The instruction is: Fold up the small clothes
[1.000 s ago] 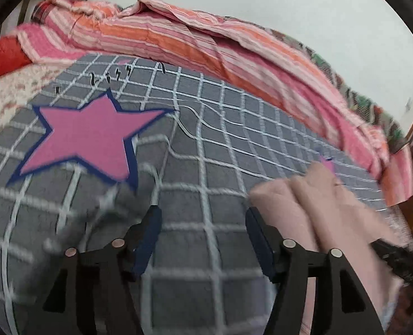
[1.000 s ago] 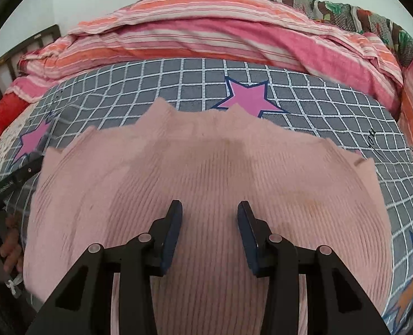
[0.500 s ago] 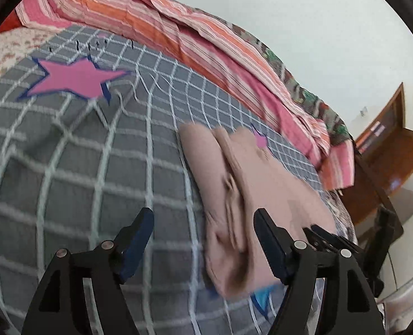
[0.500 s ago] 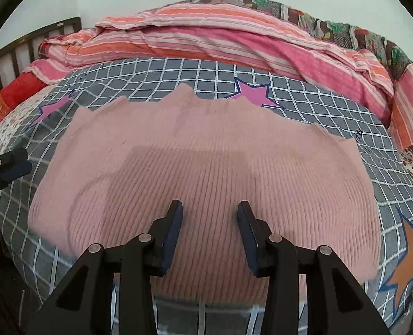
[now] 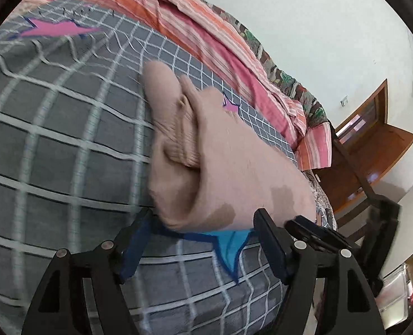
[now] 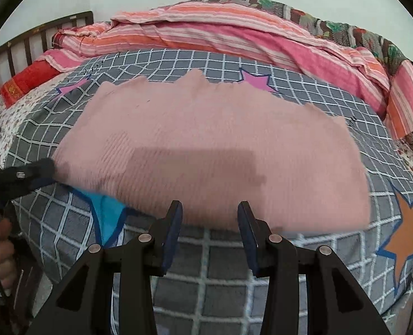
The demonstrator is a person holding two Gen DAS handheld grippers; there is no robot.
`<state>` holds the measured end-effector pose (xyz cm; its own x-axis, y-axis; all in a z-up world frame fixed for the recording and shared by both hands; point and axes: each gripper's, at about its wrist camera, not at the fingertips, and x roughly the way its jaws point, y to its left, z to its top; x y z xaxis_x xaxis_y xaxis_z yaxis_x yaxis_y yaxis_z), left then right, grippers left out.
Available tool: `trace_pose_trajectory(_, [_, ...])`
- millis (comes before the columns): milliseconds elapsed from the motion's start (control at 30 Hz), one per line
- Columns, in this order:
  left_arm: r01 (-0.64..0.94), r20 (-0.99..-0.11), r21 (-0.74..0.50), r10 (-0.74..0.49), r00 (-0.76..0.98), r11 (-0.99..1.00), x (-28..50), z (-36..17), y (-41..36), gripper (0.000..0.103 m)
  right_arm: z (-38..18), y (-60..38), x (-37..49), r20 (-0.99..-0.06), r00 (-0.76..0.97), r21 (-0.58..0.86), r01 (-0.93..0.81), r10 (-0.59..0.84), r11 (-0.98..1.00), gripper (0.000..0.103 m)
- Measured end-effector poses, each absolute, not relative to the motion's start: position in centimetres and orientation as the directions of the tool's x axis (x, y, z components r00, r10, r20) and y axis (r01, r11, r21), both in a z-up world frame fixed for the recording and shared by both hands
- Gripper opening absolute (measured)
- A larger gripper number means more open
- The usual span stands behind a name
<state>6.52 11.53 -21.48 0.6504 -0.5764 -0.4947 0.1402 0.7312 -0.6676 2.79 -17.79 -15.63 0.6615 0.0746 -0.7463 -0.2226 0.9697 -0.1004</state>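
Observation:
A pink ribbed knit garment lies spread on the grey checked blanket. In the left wrist view its folded left end shows as stacked layers. My left gripper is open, its fingers at the garment's near left corner, holding nothing. It also shows in the right wrist view at the garment's left edge. My right gripper is open and empty, at the garment's near edge.
Striped pink and orange bedding is piled along the far side of the bed. A wooden headboard stands at the left. A wooden chair and door are beyond the bed's right end. Coloured stars mark the blanket.
My left gripper has swung right and closed in on the garment's left end. My right gripper has drawn back from over the garment to its near edge.

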Motion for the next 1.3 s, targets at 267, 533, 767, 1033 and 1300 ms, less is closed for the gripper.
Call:
trace_pose_trajectory(267, [0.107,-0.376,-0.756,-0.563,0.735,0.645,8.1,-21.3,9.8,0.07,-13.0,-23.4,1.0,-0.722,0.691,-0.093,-0.127,0.021,0.988,0.041])
trace_pose_trajectory(533, [-0.017,-0.404,-0.746,-0.433,0.806,0.665,11.1,-20.6,9.2,0.054,-13.0,-27.9,0.6,-0.725,0.689,-0.031,-0.051,0.012,0.998,0.041])
trace_pose_trajectory(767, [-0.114,-0.458,-0.725,-0.353,0.816,0.679,12.1,-20.0,10.1,0.023,-12.5,-30.8,0.6,-0.704,0.71,-0.006,-0.018,0.009,1.0,0.041])
trace_pose_trajectory(1033, [-0.051,-0.506,-0.546,-0.281,0.816,0.836,13.1,-13.1,6.0,0.02,-12.6,-34.9,1.0,-0.682,0.731,0.083,0.027,0.037,0.996,0.041])
trace_pose_trajectory(1300, [0.061,-0.53,-0.348,-0.25,0.81,0.935,14.8,-5.3,-3.8,0.02,-12.1,-39.7,0.6,-0.658,0.753,0.154,0.103,0.024,0.983,0.041])
